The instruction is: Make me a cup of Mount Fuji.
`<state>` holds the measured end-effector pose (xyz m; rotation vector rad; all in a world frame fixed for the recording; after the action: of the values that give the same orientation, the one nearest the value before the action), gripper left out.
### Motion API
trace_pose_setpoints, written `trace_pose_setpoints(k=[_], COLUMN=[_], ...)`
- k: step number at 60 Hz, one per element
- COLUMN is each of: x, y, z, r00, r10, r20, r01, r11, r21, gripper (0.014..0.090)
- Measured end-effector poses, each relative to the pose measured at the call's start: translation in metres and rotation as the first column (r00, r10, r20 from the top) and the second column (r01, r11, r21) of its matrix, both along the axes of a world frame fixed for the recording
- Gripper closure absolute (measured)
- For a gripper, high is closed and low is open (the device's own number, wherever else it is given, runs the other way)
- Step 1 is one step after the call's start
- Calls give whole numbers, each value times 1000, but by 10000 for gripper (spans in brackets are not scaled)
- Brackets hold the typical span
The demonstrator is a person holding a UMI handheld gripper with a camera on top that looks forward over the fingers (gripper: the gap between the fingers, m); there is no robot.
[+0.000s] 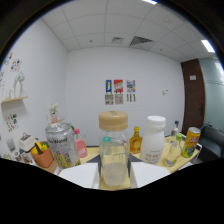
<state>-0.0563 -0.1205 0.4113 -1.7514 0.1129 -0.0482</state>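
The clear glass jar [113, 159] with a tan lid [113, 120] stands directly between the two white fingers [114, 175], at the near edge of the yellow worktop [172, 165]. Whether the fingers press on its glass or stand just off it cannot be told; they sit close at either side. A pale layer lies in the jar's bottom. To one side are a silver drink can [62, 145] and a pink bottle [80, 143]; to the other a small amber bottle [135, 140], a white bottle [154, 139] and a yellow can [190, 141].

The step in hand looks like taking hold of the jar as the vessel for the drink, with the ingredients not yet poured. The next move probably calls for a firm, level grip on the glass, or getting the lid off, before anything goes in.
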Motion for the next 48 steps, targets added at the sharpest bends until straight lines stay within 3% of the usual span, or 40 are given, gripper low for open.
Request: trace_pose_setpoints(k=[15,29,48], x=[-10,-13,-31], y=[-59,-94,-106], z=[-4,-116,-265], r00=[998,999,990], r10=[41,38,78], r20=[38,7,-119], r01=[-43,-37,-96], r11=[998,998,983], r21=[47,-56,-157], gripper=[632,634,636])
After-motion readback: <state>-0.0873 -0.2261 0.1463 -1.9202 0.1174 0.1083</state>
